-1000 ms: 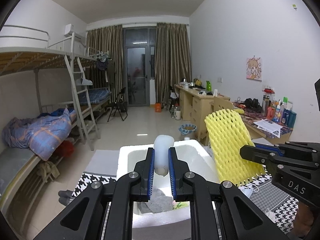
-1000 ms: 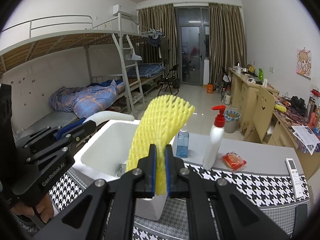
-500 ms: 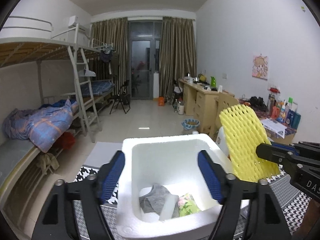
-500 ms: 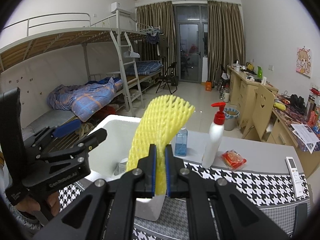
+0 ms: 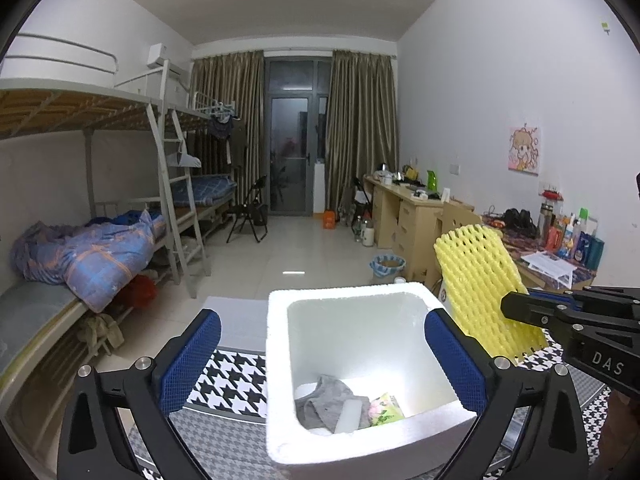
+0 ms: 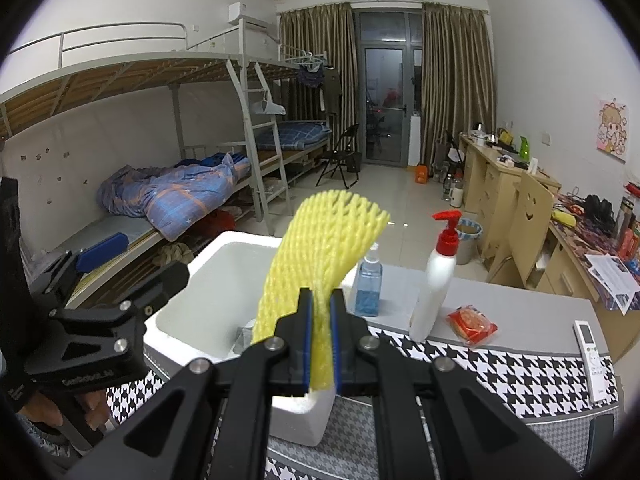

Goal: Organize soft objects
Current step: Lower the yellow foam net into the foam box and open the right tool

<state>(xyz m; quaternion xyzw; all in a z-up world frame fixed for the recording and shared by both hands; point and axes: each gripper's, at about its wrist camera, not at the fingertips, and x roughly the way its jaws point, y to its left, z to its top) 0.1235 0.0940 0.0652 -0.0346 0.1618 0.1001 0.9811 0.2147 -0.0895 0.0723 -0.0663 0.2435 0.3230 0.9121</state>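
A white foam box (image 5: 276, 364) stands on the houndstooth table cloth; it also shows in the right wrist view (image 6: 224, 280). Inside lie a grey cloth (image 5: 326, 402), a white foam piece (image 5: 349, 420) and a small green-pink packet (image 5: 385, 410). My left gripper (image 5: 322, 356) is open and empty, its blue pads spread wide either side of the box. My right gripper (image 6: 320, 340) is shut on a yellow foam net sleeve (image 6: 324, 252), held upright by the box's right rim; the sleeve (image 5: 482, 288) shows right of the box in the left wrist view.
On the table right of the box stand a blue liquid bottle (image 6: 368, 284), a white pump bottle with red top (image 6: 438, 280), a red snack packet (image 6: 472, 322) and a white remote (image 6: 591, 354). Bunk beds stand left, desks right.
My left gripper opened and let the white foam piece drop into the box, then spread wider and drew back. The right gripper kept hold of the yellow sleeve, nearly still.
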